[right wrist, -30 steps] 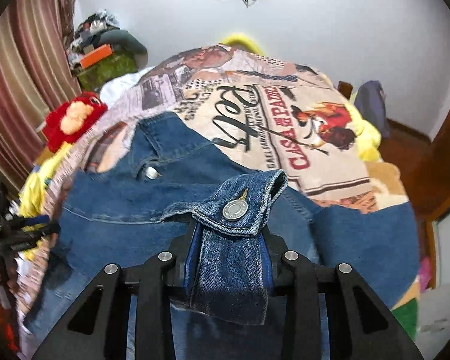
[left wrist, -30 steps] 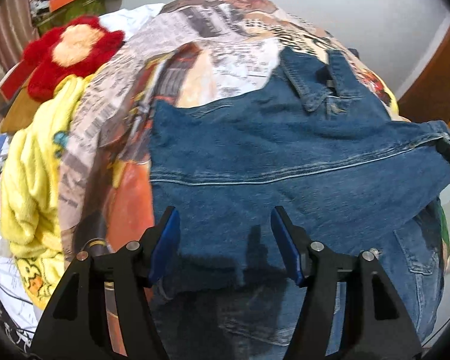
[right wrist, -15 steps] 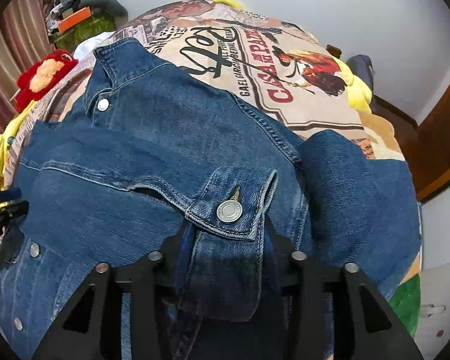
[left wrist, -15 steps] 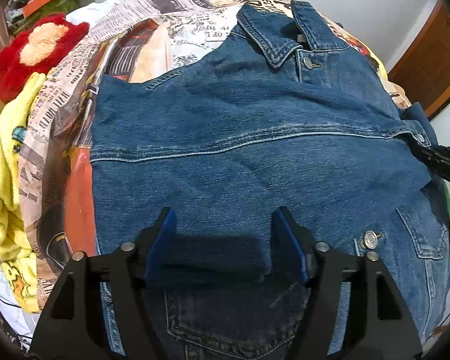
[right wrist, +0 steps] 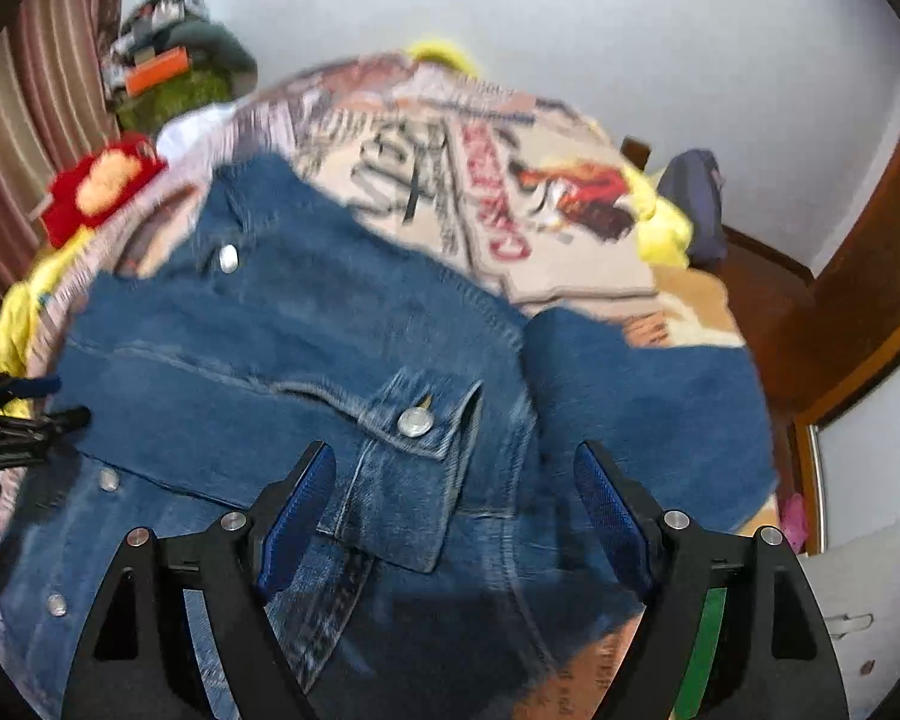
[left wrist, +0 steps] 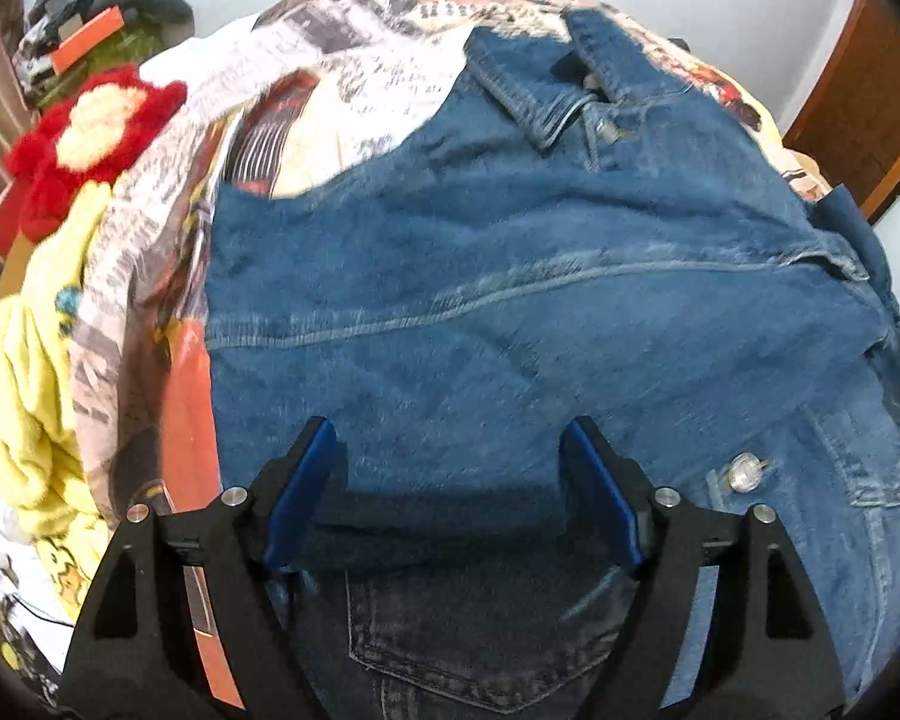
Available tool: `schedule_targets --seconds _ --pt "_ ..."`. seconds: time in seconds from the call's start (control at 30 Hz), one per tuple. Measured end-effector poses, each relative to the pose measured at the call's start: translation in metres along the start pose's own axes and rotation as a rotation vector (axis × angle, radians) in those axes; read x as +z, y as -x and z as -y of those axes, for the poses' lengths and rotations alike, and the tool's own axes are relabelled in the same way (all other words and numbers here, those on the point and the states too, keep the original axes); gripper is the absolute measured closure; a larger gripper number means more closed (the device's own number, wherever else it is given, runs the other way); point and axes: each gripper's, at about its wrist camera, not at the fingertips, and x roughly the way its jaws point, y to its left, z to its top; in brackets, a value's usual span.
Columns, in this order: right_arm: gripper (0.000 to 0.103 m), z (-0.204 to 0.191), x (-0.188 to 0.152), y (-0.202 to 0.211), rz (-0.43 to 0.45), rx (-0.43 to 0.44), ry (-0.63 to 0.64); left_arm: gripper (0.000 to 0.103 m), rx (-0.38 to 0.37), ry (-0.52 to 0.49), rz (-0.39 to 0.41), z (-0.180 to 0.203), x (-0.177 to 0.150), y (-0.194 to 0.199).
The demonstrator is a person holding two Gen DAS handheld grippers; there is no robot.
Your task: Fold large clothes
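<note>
A blue denim jacket (left wrist: 510, 312) lies spread on a bed covered by a printed blanket (left wrist: 354, 60), collar at the far end. One sleeve is folded across the body, its buttoned cuff (right wrist: 417, 420) lying flat in the right wrist view. My left gripper (left wrist: 450, 492) is open and empty just above the jacket's near part. My right gripper (right wrist: 456, 504) is open and empty just behind the cuff on the jacket (right wrist: 306, 348). The other sleeve (right wrist: 642, 414) lies out to the right.
A red plush toy (left wrist: 90, 132) and a yellow towel (left wrist: 30, 396) lie at the bed's left edge. A cluttered pile (right wrist: 174, 78) stands at the back left by a striped curtain. A wooden door frame (right wrist: 858, 300) is at the right. The left gripper shows at the left edge (right wrist: 18, 414).
My right gripper has opened and let go of the sleeve cuff, which now lies on the jacket body. Both grippers have pulled back and up slightly.
</note>
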Motion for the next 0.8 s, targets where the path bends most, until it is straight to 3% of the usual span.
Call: schedule_targets --seconds 0.2,0.33,0.57,0.8 --pt "0.023 0.042 0.004 0.039 0.079 -0.013 -0.095 0.025 -0.038 -0.02 0.086 0.022 0.031 0.029" --pt "0.023 0.086 -0.002 0.05 0.094 -0.069 -0.192 0.024 -0.09 -0.037 0.14 0.046 0.054 0.043" --pt "0.023 0.176 -0.041 0.023 -0.004 -0.086 -0.461 0.024 -0.143 -0.097 0.156 0.098 0.083 0.037" --pt "0.023 0.235 -0.072 -0.044 -0.159 -0.07 -0.628 0.024 -0.174 -0.19 0.089 0.152 0.085 0.005"
